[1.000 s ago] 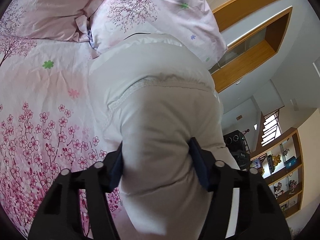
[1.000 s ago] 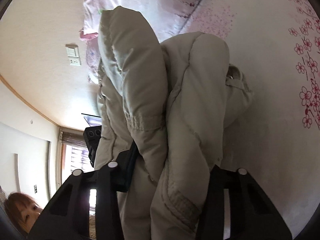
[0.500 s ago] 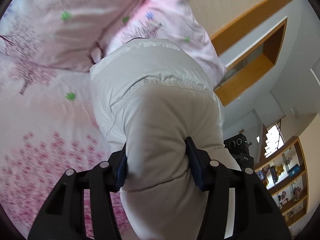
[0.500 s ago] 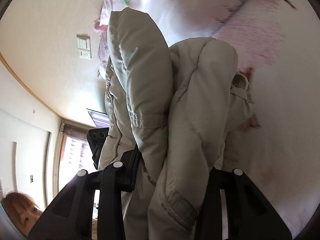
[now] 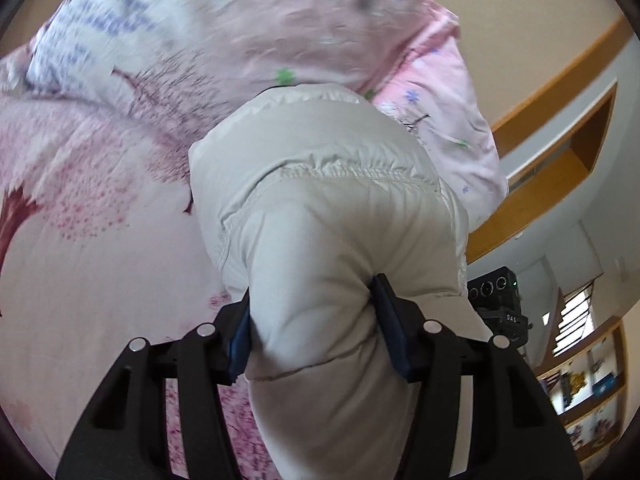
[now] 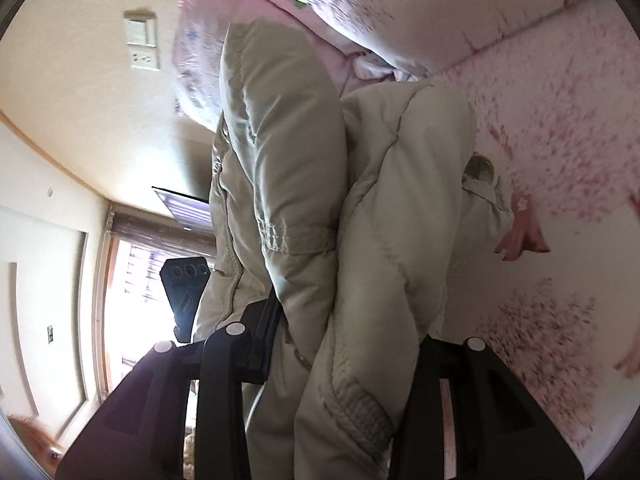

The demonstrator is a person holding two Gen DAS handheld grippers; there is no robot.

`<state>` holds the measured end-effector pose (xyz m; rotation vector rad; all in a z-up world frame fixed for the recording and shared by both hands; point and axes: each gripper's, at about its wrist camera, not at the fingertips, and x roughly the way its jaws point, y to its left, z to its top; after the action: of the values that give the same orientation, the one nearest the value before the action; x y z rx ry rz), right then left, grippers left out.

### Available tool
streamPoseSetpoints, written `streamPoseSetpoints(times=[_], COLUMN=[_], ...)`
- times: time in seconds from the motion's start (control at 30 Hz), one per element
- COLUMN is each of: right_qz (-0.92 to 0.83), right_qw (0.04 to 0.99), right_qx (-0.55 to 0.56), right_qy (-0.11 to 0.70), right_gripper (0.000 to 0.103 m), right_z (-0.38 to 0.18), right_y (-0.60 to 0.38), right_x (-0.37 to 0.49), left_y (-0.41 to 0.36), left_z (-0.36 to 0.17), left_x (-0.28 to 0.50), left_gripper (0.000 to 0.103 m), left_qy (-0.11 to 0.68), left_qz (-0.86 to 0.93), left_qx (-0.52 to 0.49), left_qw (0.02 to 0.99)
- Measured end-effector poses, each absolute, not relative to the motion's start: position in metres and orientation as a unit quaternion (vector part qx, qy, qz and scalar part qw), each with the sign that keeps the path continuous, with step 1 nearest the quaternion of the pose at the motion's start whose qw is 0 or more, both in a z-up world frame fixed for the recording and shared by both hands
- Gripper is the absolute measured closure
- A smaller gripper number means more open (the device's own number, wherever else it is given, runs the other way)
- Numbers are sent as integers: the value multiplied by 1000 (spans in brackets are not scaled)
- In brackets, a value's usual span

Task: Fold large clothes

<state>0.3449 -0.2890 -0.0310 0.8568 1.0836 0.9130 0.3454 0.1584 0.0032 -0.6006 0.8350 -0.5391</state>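
Beige padded jacket [image 5: 320, 208] — left hand-held gripper [image 5: 316, 332] clamped | right hand-held gripper [image 6: 344, 344] clamped

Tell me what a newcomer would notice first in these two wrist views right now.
The puffy beige quilted jacket fills the middle of both views, bunched between the left gripper and the right gripper, each shut on it. Behind it spreads the pink cherry-blossom bedsheet, with a pink floral pillow above the jacket.
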Motion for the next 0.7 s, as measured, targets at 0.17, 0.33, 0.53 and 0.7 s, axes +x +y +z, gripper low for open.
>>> streamPoseSetpoints(times=[0.17, 0.33, 0.53, 0.7], right_qz=[383, 362, 302, 236], right_qw=[654, 627, 735, 845], right_qx=[417, 463, 361, 283], right_qy=[502, 511, 487, 389], right_gripper=[61, 50, 34, 32], right_z=[-56, -80, -27, 35], right_y=[-289, -298, -311, -333], right_x=[340, 332, 304, 259], left_y=[164, 150, 129, 99], left_z=[-8, 4, 52, 75], left_x=[347, 340, 298, 268], left_gripper=[36, 28, 26, 23], left_qy=[384, 384, 328, 296], left_qz=[-252, -221, -156, -174], left_qx=[-266, -217, -101, -49], left_qw=[847, 870, 926, 938])
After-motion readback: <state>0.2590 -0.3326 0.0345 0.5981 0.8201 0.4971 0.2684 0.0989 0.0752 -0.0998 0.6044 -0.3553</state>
